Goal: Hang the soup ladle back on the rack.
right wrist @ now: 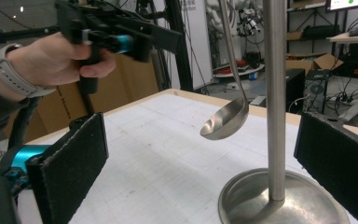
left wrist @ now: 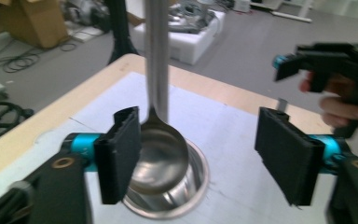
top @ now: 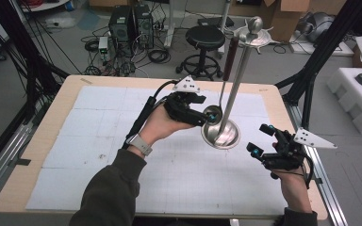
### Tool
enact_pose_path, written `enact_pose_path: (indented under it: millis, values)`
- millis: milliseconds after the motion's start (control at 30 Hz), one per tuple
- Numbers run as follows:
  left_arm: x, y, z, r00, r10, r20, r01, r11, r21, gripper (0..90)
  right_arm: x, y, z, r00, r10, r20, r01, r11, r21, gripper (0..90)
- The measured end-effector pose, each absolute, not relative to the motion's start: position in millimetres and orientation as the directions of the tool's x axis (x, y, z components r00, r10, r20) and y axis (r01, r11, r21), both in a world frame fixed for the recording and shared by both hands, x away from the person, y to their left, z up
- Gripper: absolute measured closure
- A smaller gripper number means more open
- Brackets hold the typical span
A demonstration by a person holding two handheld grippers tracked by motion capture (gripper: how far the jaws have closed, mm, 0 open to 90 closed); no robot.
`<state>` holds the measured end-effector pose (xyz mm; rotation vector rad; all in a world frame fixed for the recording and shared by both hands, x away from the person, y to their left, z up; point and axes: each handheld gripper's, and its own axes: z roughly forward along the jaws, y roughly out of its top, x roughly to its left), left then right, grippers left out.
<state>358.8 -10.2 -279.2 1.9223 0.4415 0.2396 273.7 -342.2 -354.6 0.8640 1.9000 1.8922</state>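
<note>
A steel stand with a round dished base [top: 220, 134] and a tall pole [top: 235, 84] stands right of the table's middle. A steel ladle hangs from its top, bowl [top: 212, 113] just above the base. My left gripper [top: 201, 112] is level with the bowl and open. In the left gripper view the bowl [left wrist: 161, 154] hangs beside the left pad, in front of the pole [left wrist: 157, 56]; neither pad presses on it. My right gripper [top: 259, 139] stands open to the right of the stand. In its own view its pads flank the pole [right wrist: 275, 93] and base [right wrist: 279, 205], and the ladle bowl [right wrist: 226, 121] hangs beyond.
The white gridded mat [top: 99, 141] covers most of the wooden table. Beyond the far edge stand a black stool [top: 204, 40], computer cases [top: 131, 23] and loose cables. White foam blocks [top: 358, 94] lie on the floor at the right. Black frame posts [top: 311, 75] rise at both sides.
</note>
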Motion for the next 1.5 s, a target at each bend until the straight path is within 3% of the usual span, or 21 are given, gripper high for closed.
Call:
enact_pose_path:
  millis: [200, 467, 600, 833, 967, 1200, 1500]
  values:
    - [348, 8, -283, 0.914, 0.406, -0.005, 0.147, -0.32, 0.936, 1.7, 276, -339, -355, -0.765, 0.617, 0.186, 0.192, -0.057, 0.98, 1.4]
    - [341, 48, -295, 0.909, 0.417, 0.004, 0.115, -0.26, 0.959, 1.7, 278, -336, -356, -0.767, 0.618, 0.174, 0.193, -0.037, 0.98, 1.4]
    - [339, 70, -303, 0.901, 0.432, -0.042, 0.143, -0.204, 0.969, 1.7, 276, -336, -356, -0.766, 0.619, 0.173, 0.195, -0.032, 0.98, 1.4]
    - [334, 111, -320, 0.866, 0.497, -0.053, 0.151, -0.16, 0.976, 1.7, 274, -335, -355, -0.761, 0.63, 0.157, 0.179, -0.03, 0.983, 1.4]
    - [329, 140, -331, 0.835, 0.551, 0.0, 0.12, -0.181, 0.976, 1.7, 274, -336, -357, -0.756, 0.638, 0.146, 0.168, -0.027, 0.985, 1.4]
    - [319, 183, -351, 0.753, 0.658, -0.014, 0.154, -0.155, 0.976, 1.7, 276, -335, -363, -0.74, 0.657, 0.147, 0.177, -0.02, 0.984, 1.4]
    - [300, 213, -379, 0.707, 0.704, -0.072, 0.192, -0.093, 0.977, 1.7, 276, -337, -365, -0.735, 0.662, 0.145, 0.177, -0.02, 0.984, 1.4]
